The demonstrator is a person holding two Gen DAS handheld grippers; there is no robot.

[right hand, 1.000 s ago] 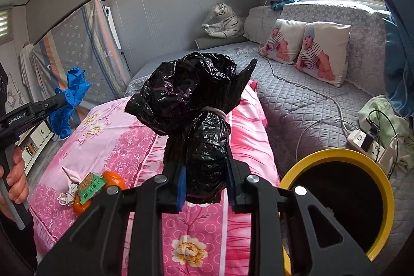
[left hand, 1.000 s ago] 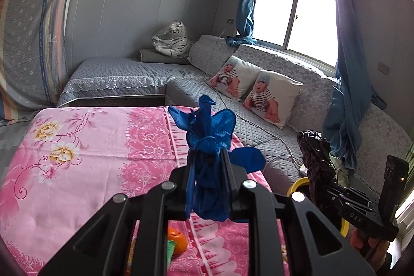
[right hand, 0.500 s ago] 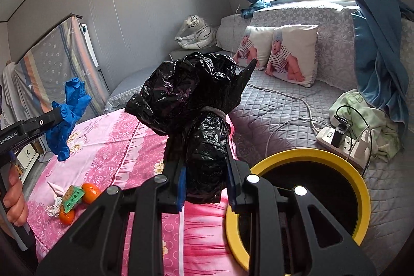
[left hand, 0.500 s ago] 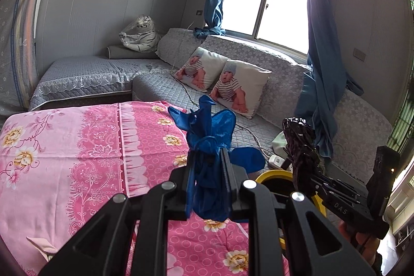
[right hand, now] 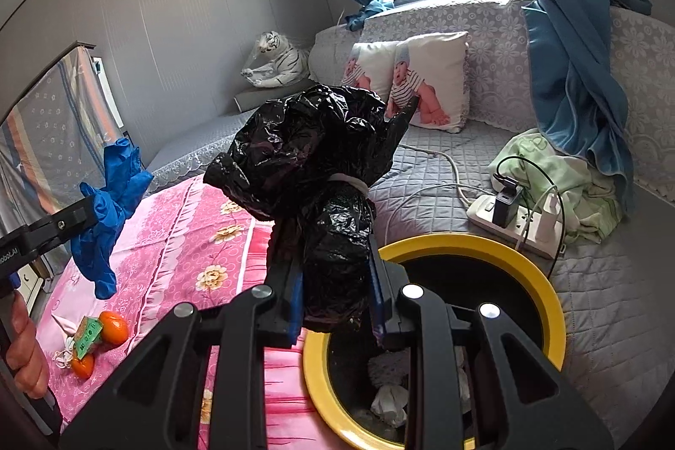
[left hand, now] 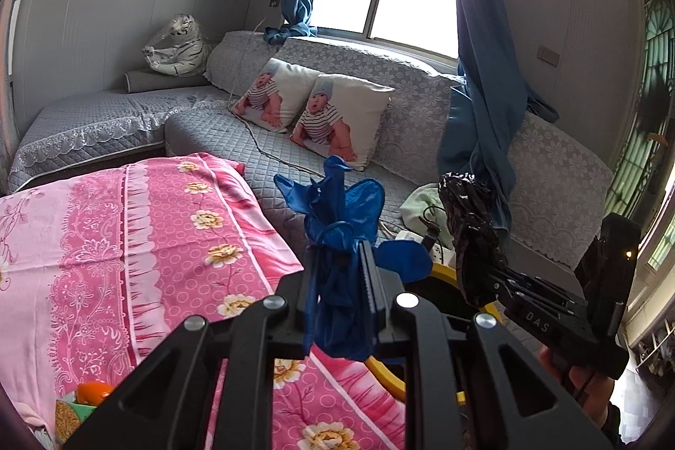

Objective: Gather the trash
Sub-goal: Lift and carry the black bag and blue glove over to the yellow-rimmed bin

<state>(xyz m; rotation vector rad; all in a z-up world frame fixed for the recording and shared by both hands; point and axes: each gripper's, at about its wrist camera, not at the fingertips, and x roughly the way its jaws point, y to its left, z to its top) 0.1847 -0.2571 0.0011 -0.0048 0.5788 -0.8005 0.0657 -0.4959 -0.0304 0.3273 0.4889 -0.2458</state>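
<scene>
Bin (right hand: 544,273) between table (right hand: 177,239) and sofa (right hand: 599,323), paper wads (right hand: 390,399) in bin

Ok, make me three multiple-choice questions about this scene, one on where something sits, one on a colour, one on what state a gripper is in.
1. Where is the yellow-rimmed bin?
A. beside the pink-covered table, in front of the grey sofa
B. on the windowsill
C. on top of the table

2. What colour is the bundle in the left hand-held gripper?
A. black
B. blue
C. green

3. What state is the right hand-held gripper in?
A. open and empty
B. shut on a black bag
C. shut on an orange

Answers:
1 A, the right wrist view shows the bin's rim next to the table edge with the sofa seat behind it.
2 B, the crumpled material between its fingers is bright blue.
3 B, the tied black plastic is pinched between both fingers, above the bin.
</scene>
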